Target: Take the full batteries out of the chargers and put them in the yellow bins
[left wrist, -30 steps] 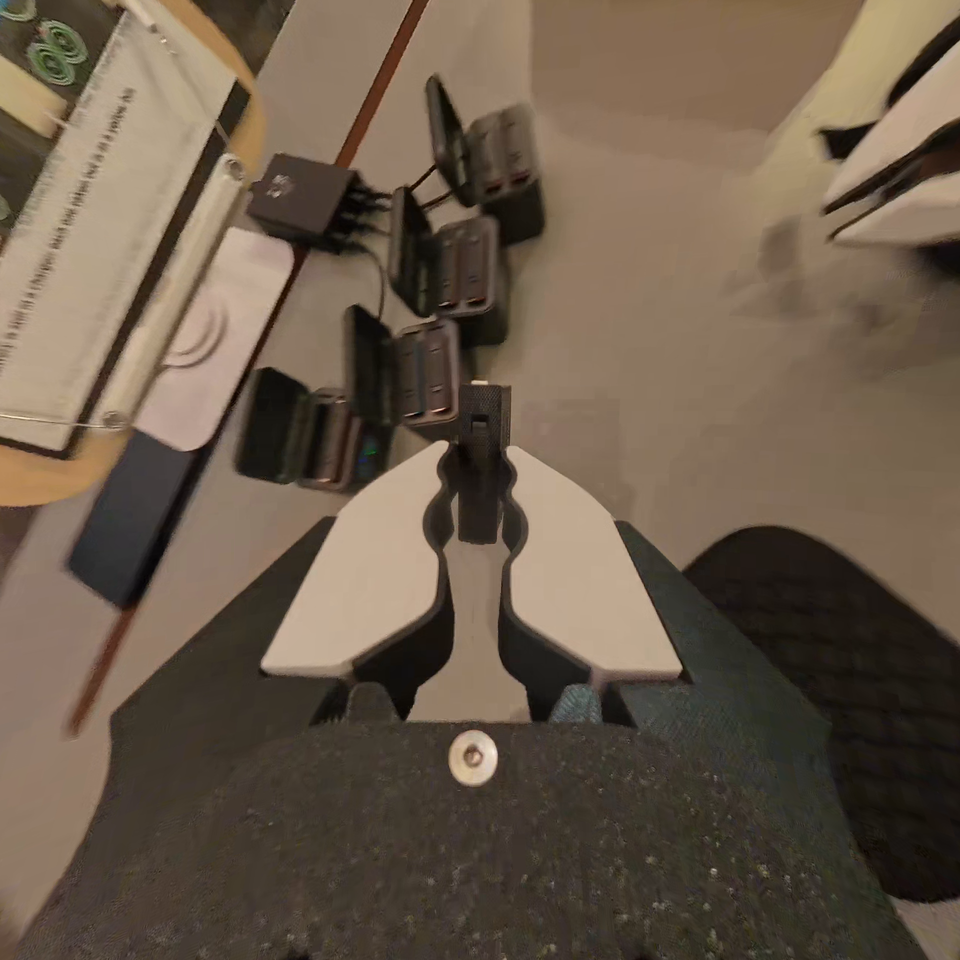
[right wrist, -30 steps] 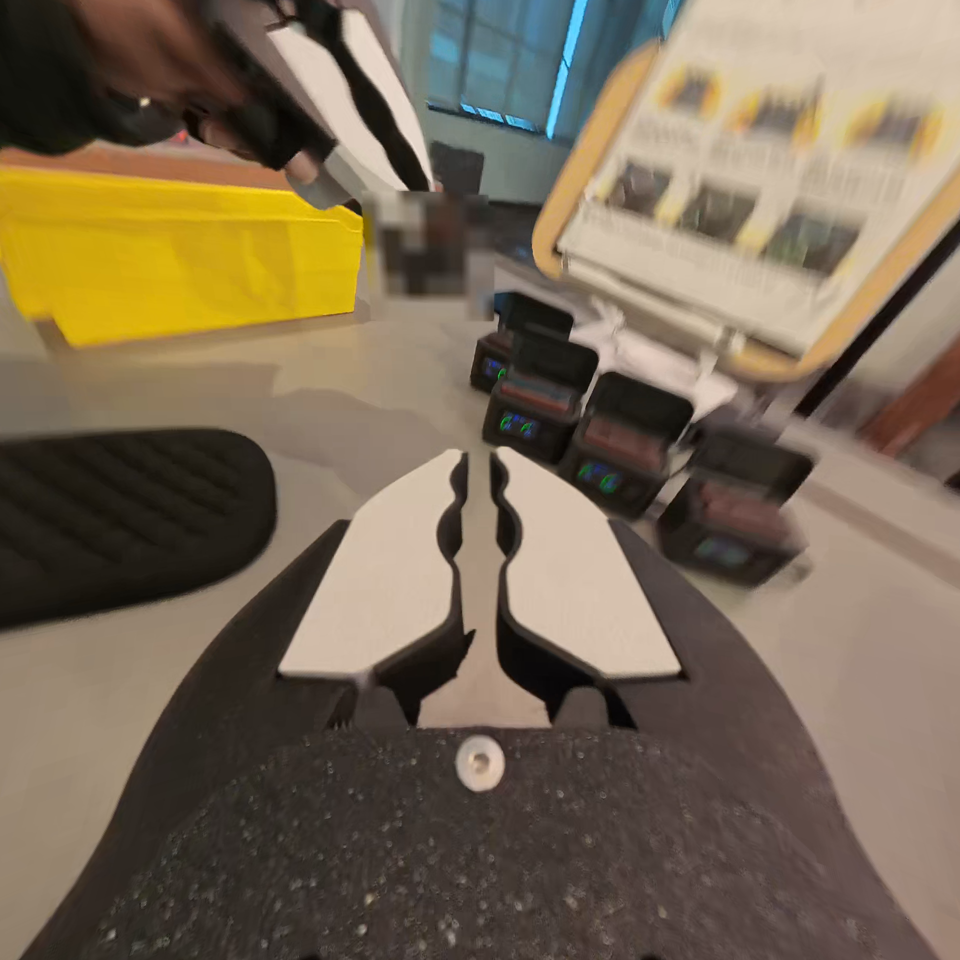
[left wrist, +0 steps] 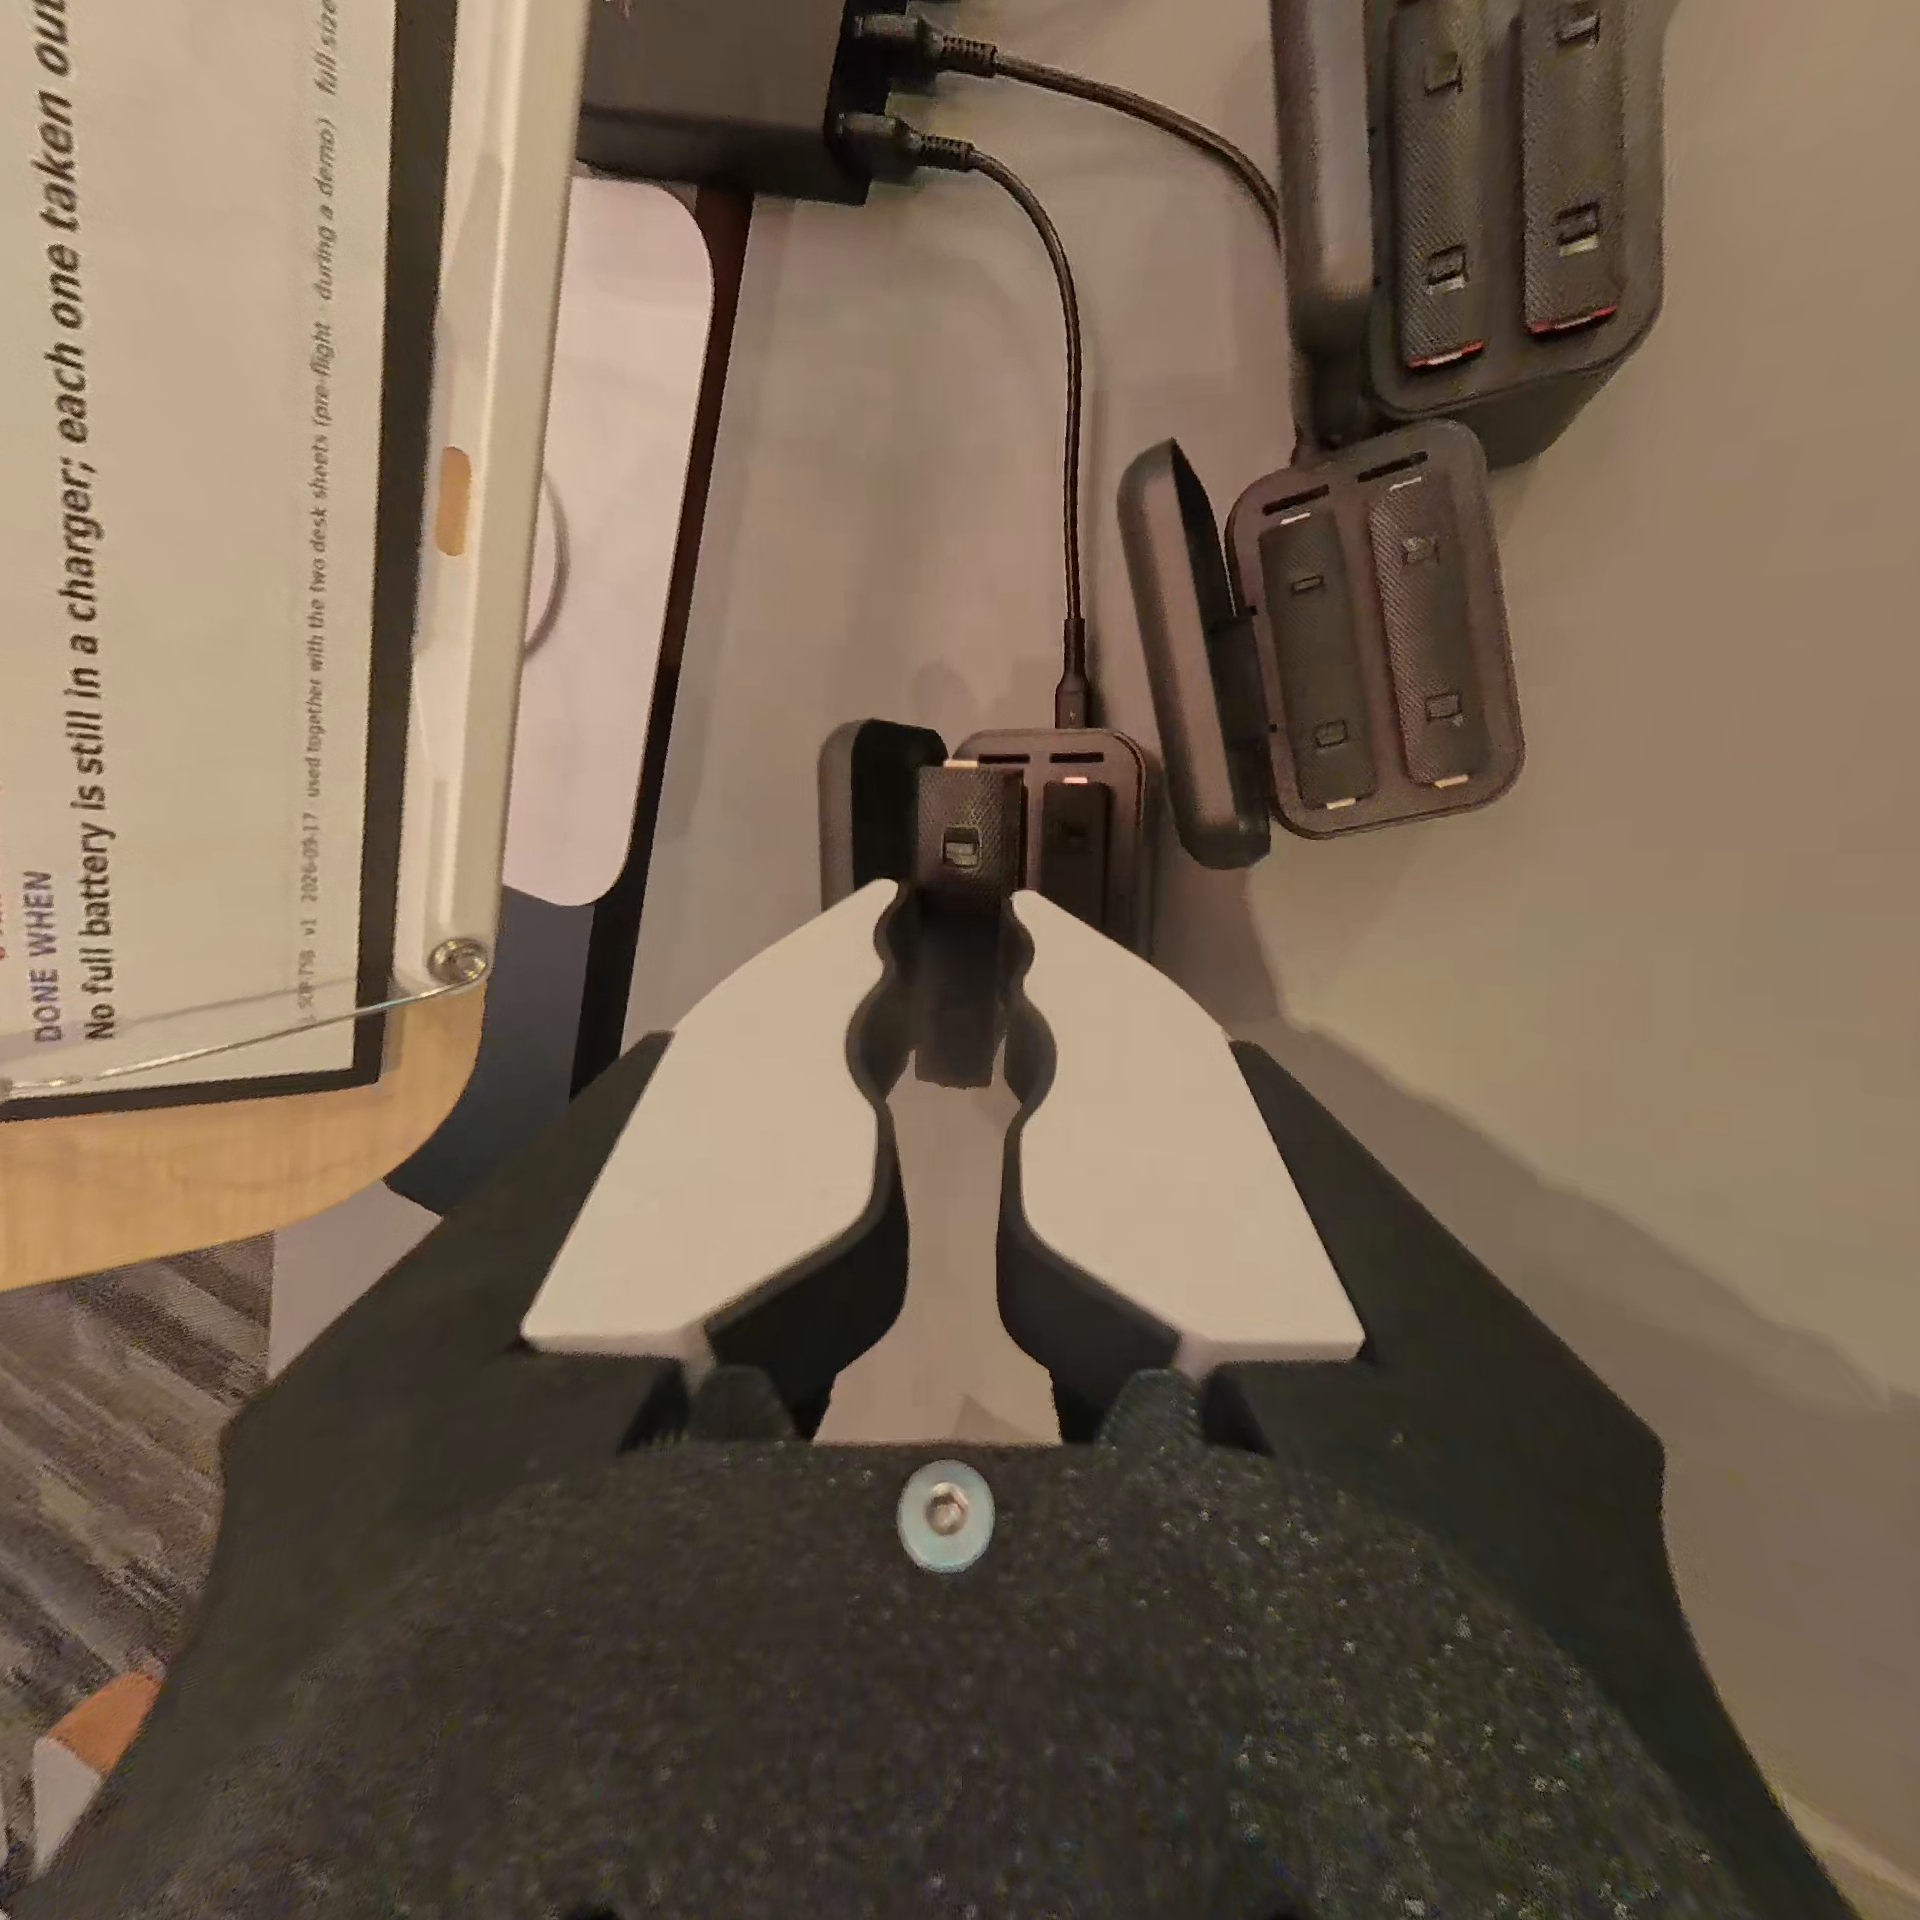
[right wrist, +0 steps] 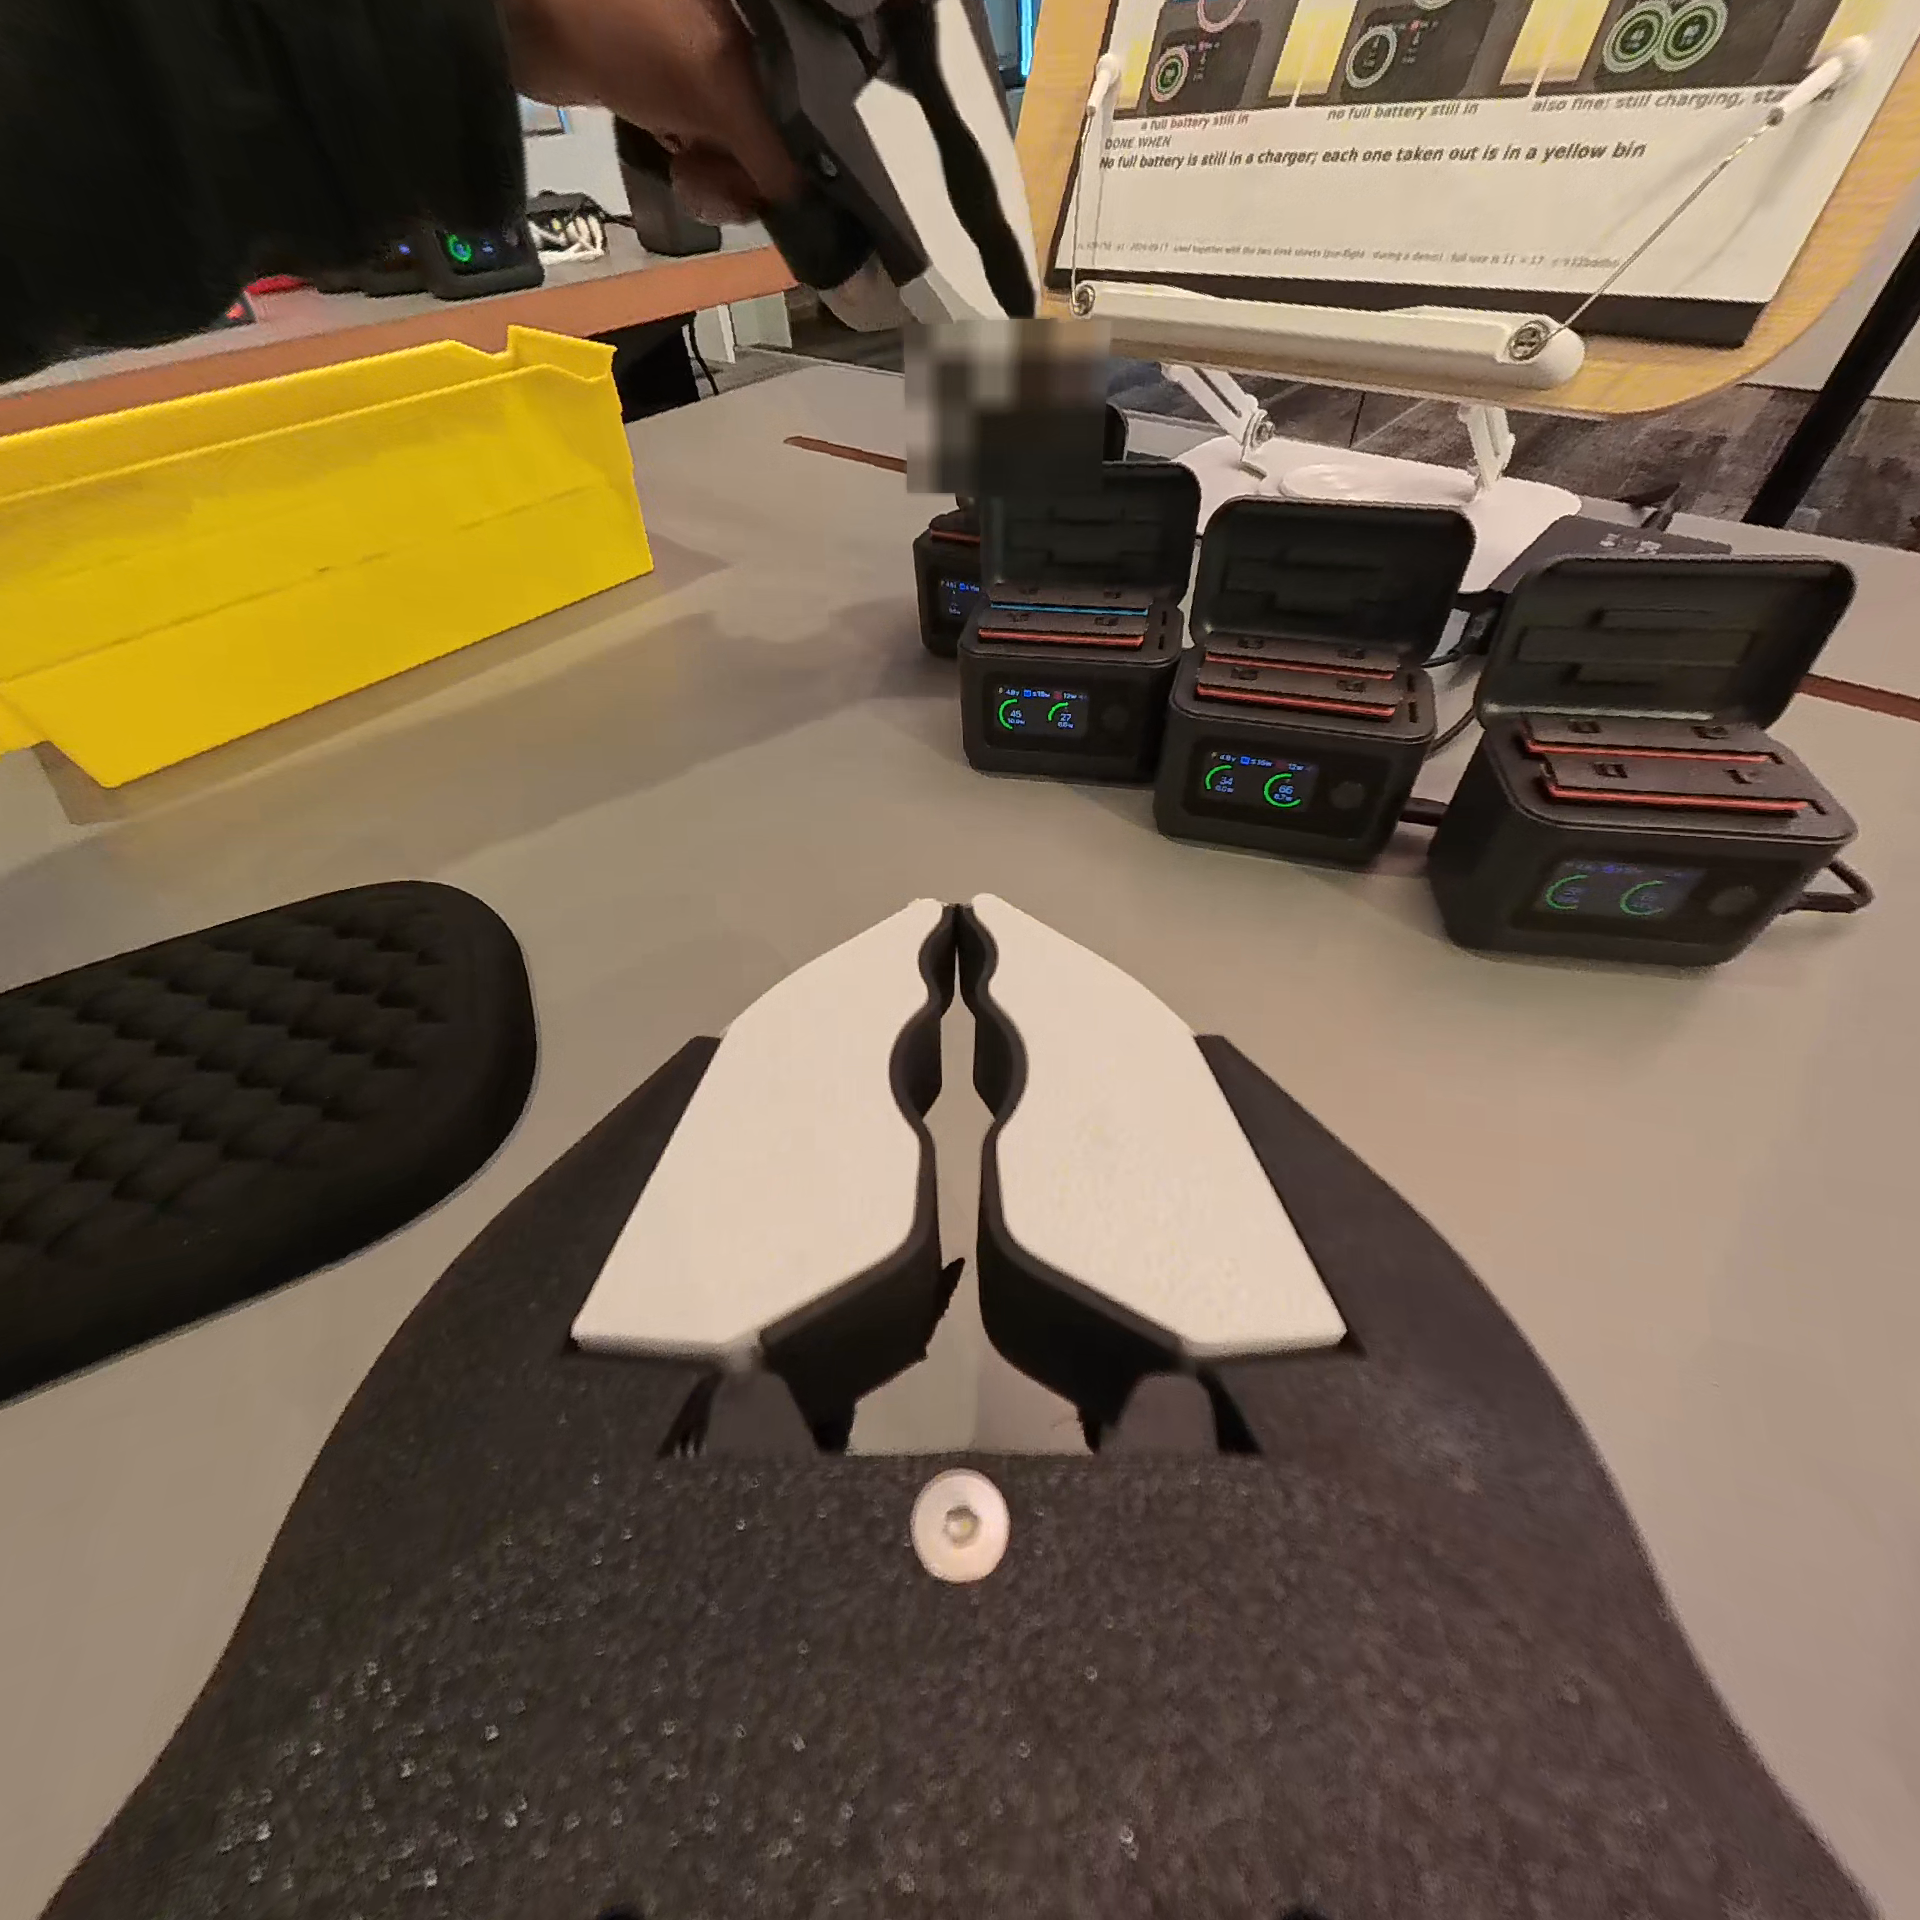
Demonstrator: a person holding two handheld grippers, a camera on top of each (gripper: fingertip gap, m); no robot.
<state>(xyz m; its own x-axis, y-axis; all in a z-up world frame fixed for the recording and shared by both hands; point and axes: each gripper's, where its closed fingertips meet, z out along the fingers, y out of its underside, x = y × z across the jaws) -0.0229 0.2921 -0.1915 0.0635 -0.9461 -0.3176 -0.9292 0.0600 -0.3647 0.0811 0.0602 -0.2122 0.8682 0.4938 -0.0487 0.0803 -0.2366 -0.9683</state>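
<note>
One battery (left wrist: 964, 831) sits clamped in the left gripper (left wrist: 954, 914) above a charger (left wrist: 1081, 821); right gripper (right wrist: 957, 914) nearly closed, empty, bin (right wrist: 312, 551) at ten o'clock.

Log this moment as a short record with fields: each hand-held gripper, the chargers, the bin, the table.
left hand-held gripper: shut on a black battery, held over the end charger with its lid open
right hand-held gripper: shut, empty, low over the table
chargers: four in a row, lids open; the nearest charger holds two batteries
yellow bin: on the table, left of the chargers; inside hidden
grey table: also carries a black textured pad
</note>
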